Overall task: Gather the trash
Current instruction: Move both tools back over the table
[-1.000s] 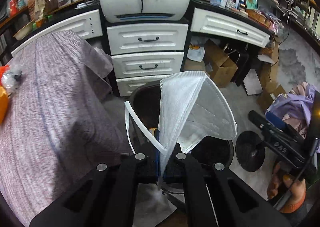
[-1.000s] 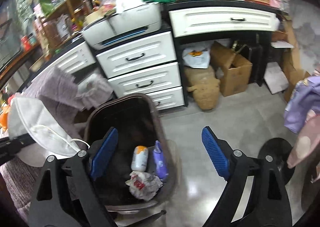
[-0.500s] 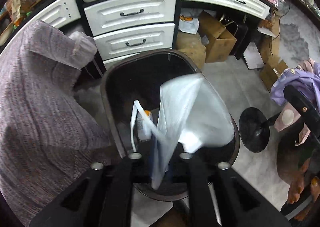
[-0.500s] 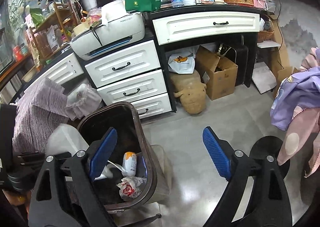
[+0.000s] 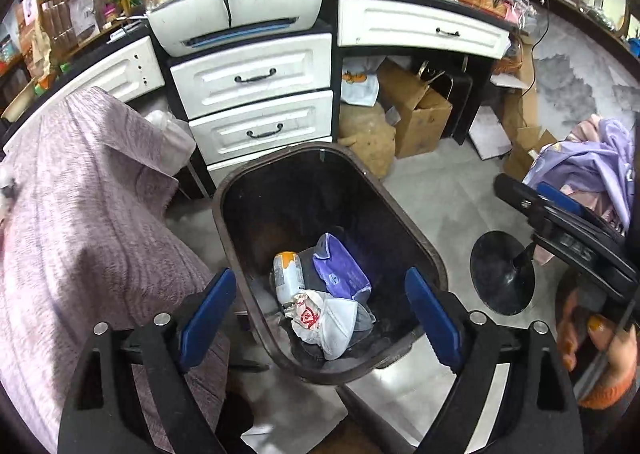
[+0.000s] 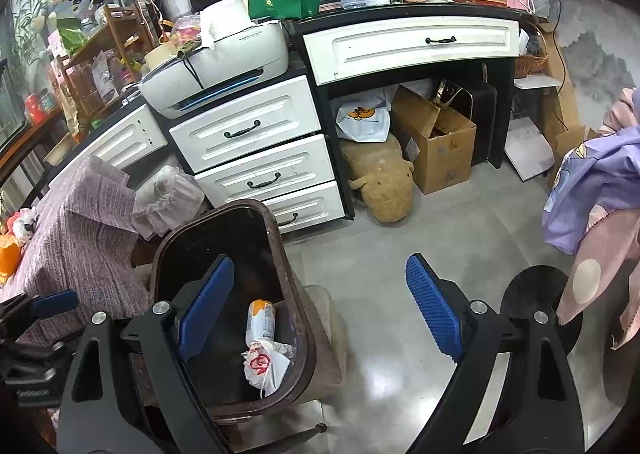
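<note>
A dark brown trash bin (image 5: 420, 250) stands on the floor by the drawers; it also shows in the right wrist view (image 6: 304, 358). Inside lie a white face mask (image 5: 340, 328), a crumpled white wrapper with red print (image 5: 306, 314), an orange-and-white can (image 5: 288, 274) and a purple packet (image 5: 340, 268). My left gripper (image 5: 318, 312) is open and empty above the bin's near side. My right gripper (image 6: 320, 304) is open and empty, above the bin's right rim and the floor. The can (image 6: 262, 320) and wrapper (image 6: 264, 366) show there too.
A table under a mauve cloth (image 5: 80, 221) stands left of the bin. White drawers (image 5: 256, 97) with a printer (image 5: 240, 21) on top stand behind it. Cardboard boxes (image 6: 436, 137) and a brown plush toy (image 6: 384, 181) sit under the desk. A black round stand base (image 5: 502, 274) is at the right.
My left gripper opened and let go of the white face mask, which dropped into the bin. The right gripper stayed open and shifted slightly.
</note>
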